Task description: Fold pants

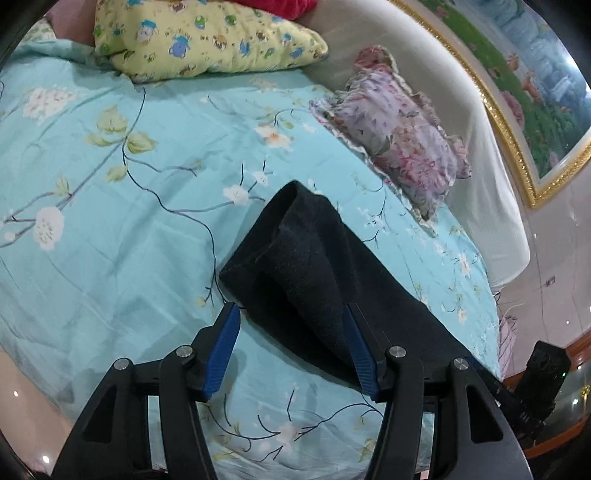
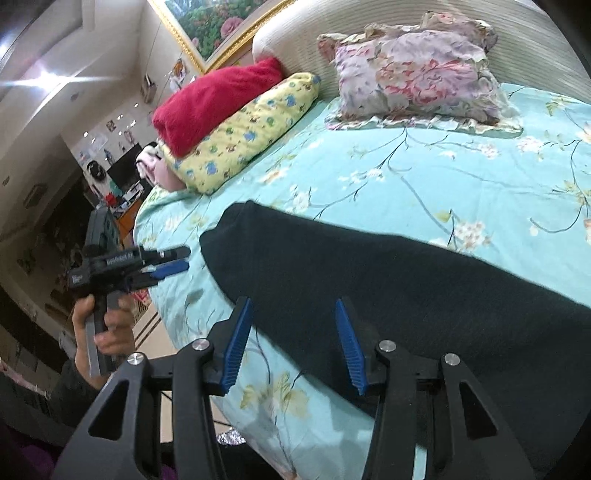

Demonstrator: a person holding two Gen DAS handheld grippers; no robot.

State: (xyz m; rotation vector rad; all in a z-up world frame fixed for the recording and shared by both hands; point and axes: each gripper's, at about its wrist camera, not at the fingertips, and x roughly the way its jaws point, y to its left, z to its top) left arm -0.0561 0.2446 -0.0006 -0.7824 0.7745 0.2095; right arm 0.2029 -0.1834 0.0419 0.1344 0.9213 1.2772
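Black two-finger left gripper [image 1: 291, 317] with blue ribbed pads [image 1: 225, 347] fills the foreground of its own view, jaws apart and released; the folded dark cloth lies between and beyond the pads, though whether the right-hand pad brushes it cannot be told. Black right gripper [image 2: 293, 314] with matching blue pads [image 2: 236, 343] likewise stands released, jaws parted above the cloth with nothing clenched.

Largest item: round bed covered in a turquoise floral sheet [image 1: 110, 229]. On it, near the front edge, lie the black fleece pants [image 1: 306, 280], folded into a long band with a rounded doubled end. At the padded cream headboard [image 2: 535, 44] rest a lilac-and-pink ruffled floral pillow [image 2: 417, 77], a yellow cartoon-print pillow [image 1: 207, 33] and a folded red blanket [image 2: 210, 99] on top of the yellow one. Gold-framed landscape painting [image 1: 517, 110] hangs behind. In the right wrist view, a hand [image 2: 107, 328] grips the left gripper's handle beside the bed edge.
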